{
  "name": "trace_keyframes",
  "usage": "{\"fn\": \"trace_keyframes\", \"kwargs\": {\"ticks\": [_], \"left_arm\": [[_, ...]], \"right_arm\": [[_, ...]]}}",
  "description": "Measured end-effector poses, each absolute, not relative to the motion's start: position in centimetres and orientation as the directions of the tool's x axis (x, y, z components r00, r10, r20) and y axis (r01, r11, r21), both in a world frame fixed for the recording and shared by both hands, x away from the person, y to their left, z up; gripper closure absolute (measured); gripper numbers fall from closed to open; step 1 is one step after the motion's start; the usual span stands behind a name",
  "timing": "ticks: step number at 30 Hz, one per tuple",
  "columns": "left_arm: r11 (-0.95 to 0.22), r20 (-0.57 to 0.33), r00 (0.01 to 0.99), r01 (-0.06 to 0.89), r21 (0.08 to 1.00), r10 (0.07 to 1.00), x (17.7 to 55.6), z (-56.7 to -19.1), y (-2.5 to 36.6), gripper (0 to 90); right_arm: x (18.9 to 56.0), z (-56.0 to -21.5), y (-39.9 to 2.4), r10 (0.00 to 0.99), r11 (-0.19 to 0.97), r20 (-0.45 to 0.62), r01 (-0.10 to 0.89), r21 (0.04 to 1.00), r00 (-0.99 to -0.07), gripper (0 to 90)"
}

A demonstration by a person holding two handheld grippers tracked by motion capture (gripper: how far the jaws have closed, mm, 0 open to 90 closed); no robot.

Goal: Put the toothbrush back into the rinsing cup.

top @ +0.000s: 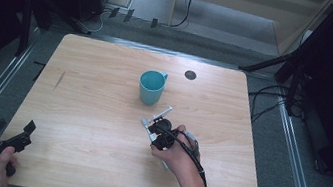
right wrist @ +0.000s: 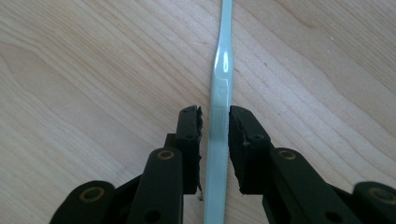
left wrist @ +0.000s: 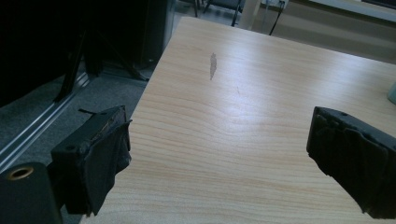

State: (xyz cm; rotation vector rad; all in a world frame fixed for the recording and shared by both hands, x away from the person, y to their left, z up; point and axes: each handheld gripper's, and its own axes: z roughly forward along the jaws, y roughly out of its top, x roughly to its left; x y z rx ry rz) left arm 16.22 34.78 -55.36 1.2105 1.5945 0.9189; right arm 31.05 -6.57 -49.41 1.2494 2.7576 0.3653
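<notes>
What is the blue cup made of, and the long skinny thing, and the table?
The cup looks like smooth teal plastic, evenly coloured. The long thing between the right tool's jaws looks like glossy pale plastic with a bright glint. The table shows light wood grain, maybe laminate.

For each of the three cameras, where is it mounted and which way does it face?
High view: above the person's side, looking forward and down on the table, cup, both hands.
Left gripper view: rides the left hand-held gripper, facing across the table; jaws wide apart.
Right gripper view: rides the right hand-held gripper, looking down at the toothbrush between its jaws.
Shared: the high view also shows the toothbrush.
</notes>
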Motion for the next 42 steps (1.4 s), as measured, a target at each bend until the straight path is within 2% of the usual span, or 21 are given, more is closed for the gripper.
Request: {"fn": "trace_keyframes", "kwargs": {"ticks": [13,20,21,22,23,28,31,33,35,42], "left_arm": [[0.241,-0.218,-0.109,0.296,0.924,0.97,16.2,-55.4,34.7,6.4],[0.241,-0.218,-0.109,0.297,0.924,0.97,16.2,-55.3,34.7,6.4],[0.241,-0.219,-0.107,0.297,0.924,0.97,16.2,-55.4,34.7,6.4],[0.241,-0.219,-0.107,0.297,0.924,0.97,16.2,-55.3,34.8,6.4],[0.241,-0.219,-0.107,0.297,0.924,0.97,16.2,-55.3,34.8,6.4],[0.242,-0.219,-0.109,0.298,0.924,0.97,16.2,-55.3,34.7,6.3],[0.238,-0.214,-0.11,0.297,0.925,0.971,16.2,-55.3,34.7,6.4],[0.23,-0.207,-0.108,0.295,0.927,0.972,16.2,-55.3,34.6,6.4],[0.22,-0.197,-0.105,0.296,0.929,0.975,16.2,-55.3,34.6,6.4],[0.231,-0.209,-0.103,0.294,0.927,0.972,16.2,-55.3,34.6,6.4]], "right_arm": [[32.3,-50.7,-4.8,0.75,0.657,-0.034,0.739,0.149,-0.661,78.7],[32.2,-50.8,-4.5,0.732,0.677,-0.058,0.715,0.175,-0.679,79.5],[32.3,-50.7,-4.8,0.742,0.658,-0.016,0.724,0.206,-0.67,79.5],[32.3,-50.7,-4.8,0.742,0.658,-0.016,0.724,0.206,-0.67,79.5],[32.3,-50.3,-5.2,0.75,0.642,-0.014,0.722,0.258,-0.662,79.5],[32.1,-49.3,-5.7,0.766,0.601,0.013,0.723,0.341,-0.643,79.5],[31.9,-48.0,-6.1,0.783,0.557,0.014,0.71,0.431,-0.622,79.4],[32.0,-47.7,-6.2,0.785,0.549,0.011,0.704,0.45,-0.619,79.5],[32.1,-46.8,-6.6,0.803,0.496,0.025,0.691,0.526,-0.595,79.5],[32.3,-45.4,-7.4,0.825,0.395,0.072,0.662,0.637,-0.561,79.4]]}}
